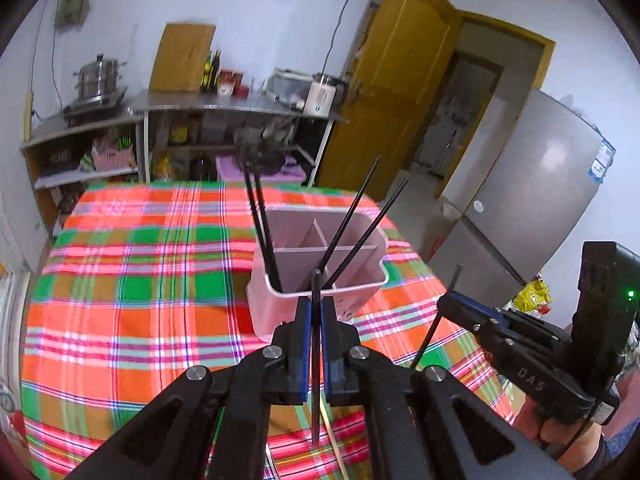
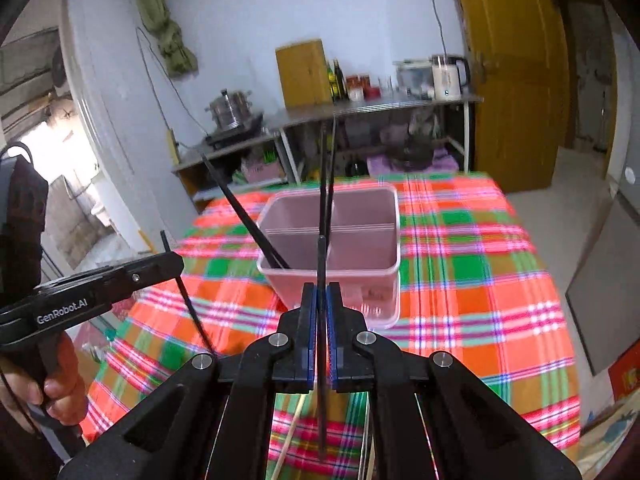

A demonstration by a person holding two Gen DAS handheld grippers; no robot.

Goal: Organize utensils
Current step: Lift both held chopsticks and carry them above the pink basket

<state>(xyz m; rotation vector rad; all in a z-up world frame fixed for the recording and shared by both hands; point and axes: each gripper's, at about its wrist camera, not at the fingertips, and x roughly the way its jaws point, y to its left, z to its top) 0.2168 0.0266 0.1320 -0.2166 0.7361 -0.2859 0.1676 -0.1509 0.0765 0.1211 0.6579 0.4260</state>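
Both grippers clamp one black chopstick each: the left gripper (image 1: 316,312) and the right gripper (image 2: 322,300) hold theirs upright, just near of the pink divided holder (image 1: 360,276) on the plaid tablecloth (image 1: 120,280). Four chopsticks already lean inside; a crooked drop could strike them or tip the holder.

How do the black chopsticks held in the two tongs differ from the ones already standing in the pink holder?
The held chopsticks, one in the left tongs and one in the right tongs, are single, clamped mid-length above the plaid tablecloth. The four chopsticks in the pink holder stand as two pairs, tips down, leaning on the rim, ungripped. All are thin and black.
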